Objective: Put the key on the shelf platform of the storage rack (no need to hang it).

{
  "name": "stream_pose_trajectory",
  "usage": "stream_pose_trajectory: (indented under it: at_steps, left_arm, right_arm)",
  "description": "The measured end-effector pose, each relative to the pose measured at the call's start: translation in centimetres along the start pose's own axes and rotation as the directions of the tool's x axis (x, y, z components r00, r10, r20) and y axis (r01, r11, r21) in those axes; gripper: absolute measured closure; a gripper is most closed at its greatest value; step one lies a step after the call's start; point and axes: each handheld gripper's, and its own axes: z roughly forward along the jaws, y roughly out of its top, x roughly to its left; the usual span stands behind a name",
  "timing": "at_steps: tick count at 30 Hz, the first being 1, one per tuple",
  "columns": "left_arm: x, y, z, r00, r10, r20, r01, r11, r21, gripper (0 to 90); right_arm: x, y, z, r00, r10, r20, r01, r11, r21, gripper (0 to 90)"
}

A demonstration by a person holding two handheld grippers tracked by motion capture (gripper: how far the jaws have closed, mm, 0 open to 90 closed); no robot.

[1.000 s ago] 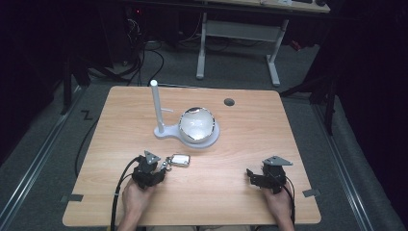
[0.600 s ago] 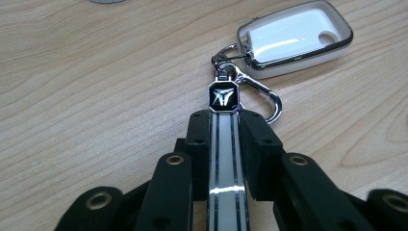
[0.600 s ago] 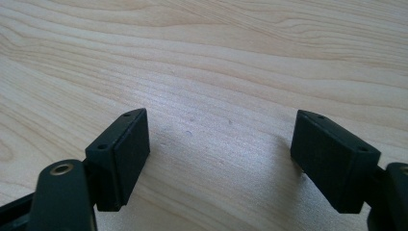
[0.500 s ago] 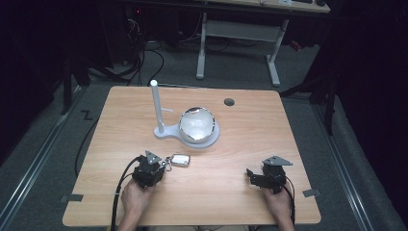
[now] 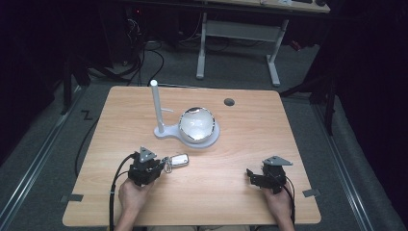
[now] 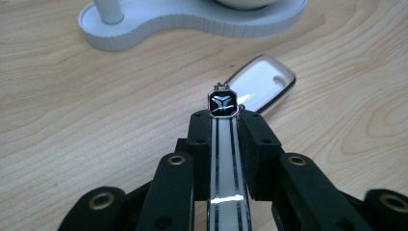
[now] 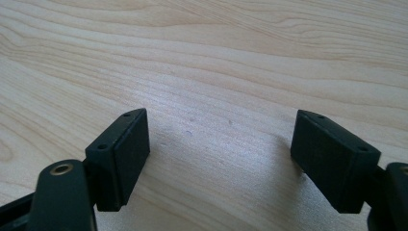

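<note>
Key fob (image 6: 223, 103) clamped by left gripper (image 6: 223, 114) (held low).

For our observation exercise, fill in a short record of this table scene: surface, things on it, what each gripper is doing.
surface: wooden table
stand: white stand with an upright post, beside a shiny dome on the same base
left gripper: fingers shut on a flat strap with a black emblem
key fob: pale, lying on the wood just past the left gripper
right gripper: open, nothing between the fingers, low over bare wood
</note>
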Motion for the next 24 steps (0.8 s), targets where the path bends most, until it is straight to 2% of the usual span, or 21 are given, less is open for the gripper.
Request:
stream_pose_trajectory:
  at_steps: [5,7,8,10,14,15,16,20,23,24]
  left_arm:
    - [-0.9,0.8,-1.0,0.9994,-0.010,0.033,0.010,0.9999,-0.005,75.6]
    - [-1.1,0.9,-1.3,0.9991,0.000,0.042,0.000,1.0000,-0.006,75.6]
    - [-1.2,0.9,-1.5,0.9986,0.017,0.051,-0.017,0.9998,-0.005,75.6]
    - [-1.4,1.1,-1.8,0.9981,0.020,0.058,-0.020,0.9998,-0.003,75.6]
    - [-2.0,1.6,-2.6,0.9965,0.006,0.084,-0.006,1.0000,0.003,75.6]
    - [-2.1,1.8,-2.8,0.9953,0.013,0.096,-0.013,0.9999,0.003,75.6]
    - [-2.3,1.9,-3.0,0.9952,-0.004,0.097,0.004,1.0000,0.005,75.6]
    - [-2.8,2.5,-3.6,0.9912,-0.007,0.132,0.006,1.0000,0.007,75.6]
    - [-3.3,2.7,-4.0,0.9901,-0.028,0.138,0.026,0.9995,0.015,75.6]
    - [-3.4,2.8,-4.0,0.9887,-0.017,0.149,0.015,0.9998,0.014,75.6]
  right_arm:
    - [0.0,0.0,0.0,1.0000,0.000,0.000,0.000,1.000,0.000,21.7]
    - [0.0,0.0,0.0,1.0000,0.000,0.000,0.000,1.000,0.000,21.7]
    - [0.0,0.0,0.0,1.0000,-0.001,0.000,0.001,1.000,0.000,21.7]
    - [0.0,0.0,0.0,1.0000,-0.002,0.000,0.002,1.000,-0.001,21.7]
    - [0.0,0.0,0.0,1.0000,-0.002,0.000,0.002,1.000,-0.001,21.7]
    - [0.0,0.0,0.0,1.0000,-0.002,0.000,0.002,1.000,-0.001,21.7]
    - [0.0,0.0,0.0,1.0000,-0.001,0.000,0.001,1.000,-0.001,21.7]
    - [0.0,0.0,0.0,1.0000,-0.001,0.000,0.001,1.000,-0.001,21.7]
    - [0.0,0.0,0.0,1.0000,-0.002,0.000,0.002,1.000,-0.001,21.7]
    - [0.0,0.0,0.0,1.0000,-0.002,0.000,0.002,1.000,-0.001,21.7]
